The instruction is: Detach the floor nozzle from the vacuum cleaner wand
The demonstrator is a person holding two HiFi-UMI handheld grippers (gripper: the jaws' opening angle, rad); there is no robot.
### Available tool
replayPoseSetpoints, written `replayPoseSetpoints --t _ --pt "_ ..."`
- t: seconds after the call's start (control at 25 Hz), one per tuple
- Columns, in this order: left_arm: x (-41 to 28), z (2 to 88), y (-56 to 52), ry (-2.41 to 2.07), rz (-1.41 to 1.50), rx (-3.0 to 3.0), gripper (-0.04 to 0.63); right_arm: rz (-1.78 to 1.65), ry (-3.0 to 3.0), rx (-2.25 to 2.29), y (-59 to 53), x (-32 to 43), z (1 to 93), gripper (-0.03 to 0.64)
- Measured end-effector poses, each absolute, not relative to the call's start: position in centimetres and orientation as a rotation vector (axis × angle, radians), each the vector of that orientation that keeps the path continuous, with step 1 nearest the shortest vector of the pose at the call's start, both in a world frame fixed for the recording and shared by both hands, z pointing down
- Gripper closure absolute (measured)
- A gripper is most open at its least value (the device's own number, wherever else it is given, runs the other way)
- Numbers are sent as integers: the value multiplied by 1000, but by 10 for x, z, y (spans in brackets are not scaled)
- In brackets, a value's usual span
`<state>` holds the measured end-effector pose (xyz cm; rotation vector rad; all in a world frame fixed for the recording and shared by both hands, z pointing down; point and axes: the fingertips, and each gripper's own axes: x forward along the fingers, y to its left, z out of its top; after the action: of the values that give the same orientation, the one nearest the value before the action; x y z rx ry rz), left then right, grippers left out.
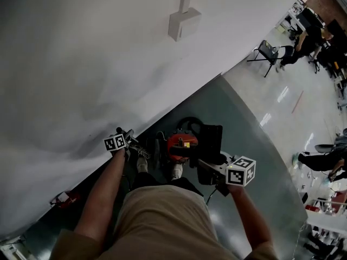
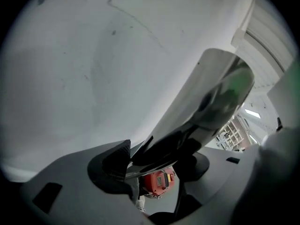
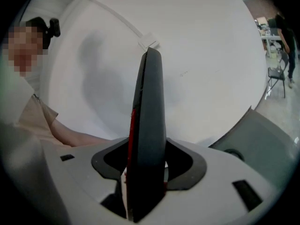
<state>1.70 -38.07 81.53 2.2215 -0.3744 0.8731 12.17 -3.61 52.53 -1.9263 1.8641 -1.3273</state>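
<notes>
Two tongs work low over the grey floor [image 1: 238, 123] beside a white wall [image 1: 81, 64]. The wearer's shoes [image 1: 176, 171] stand just short of the red vacuum cleaner body [image 1: 181, 145], which lies on that floor.

Right tongs [image 1: 203, 164]: closed on a flat black part with a red edge, taken here to be the floor nozzle [image 1: 211, 140]. The right gripper view shows it edge-on, standing upright through the gap with both pads against its faces. Gripping across the thin dimension lets the jaws close properly on so broad a piece and steadies it against swinging. In the head view the nozzle sits just right of the vacuum body, on the right hand's side.

Left tongs [image 1: 141, 151]: jaws parted, near the wall and left of the vacuum body. They aim down and across at it, so the red casing shows through the gap in the left gripper view. A glossy grey band [image 2: 211, 97] crosses that gap and widens toward the upper right. It may be the wand, but no pad is seen pressing on it, and the view does not settle what it is.

Judgement: one hand anchors the nozzle so that the other can take the mating tube and pull against it. The left tongs have yet to take hold, and these views do not show whether the joint is already parted.
</notes>
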Motion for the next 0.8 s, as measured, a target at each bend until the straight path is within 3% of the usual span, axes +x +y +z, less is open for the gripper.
replayPoseSetpoints --t 0.16,0.32,0.64,0.8 --pt "7 814 -400 -460 761 2070 312 -1306 1783 -1864 -29 128 524 391" --pt "4 802 -431 -581 608 1963 221 -1306 1753 -1825 -26 132 531 391" --pt "27 803 -410 -323 740 2116 209 -1304 1743 -1789 -32 144 555 391" --pt "-16 824 -445 -519 754 2050 209 -1345 1739 -1732 -61 148 591 391"
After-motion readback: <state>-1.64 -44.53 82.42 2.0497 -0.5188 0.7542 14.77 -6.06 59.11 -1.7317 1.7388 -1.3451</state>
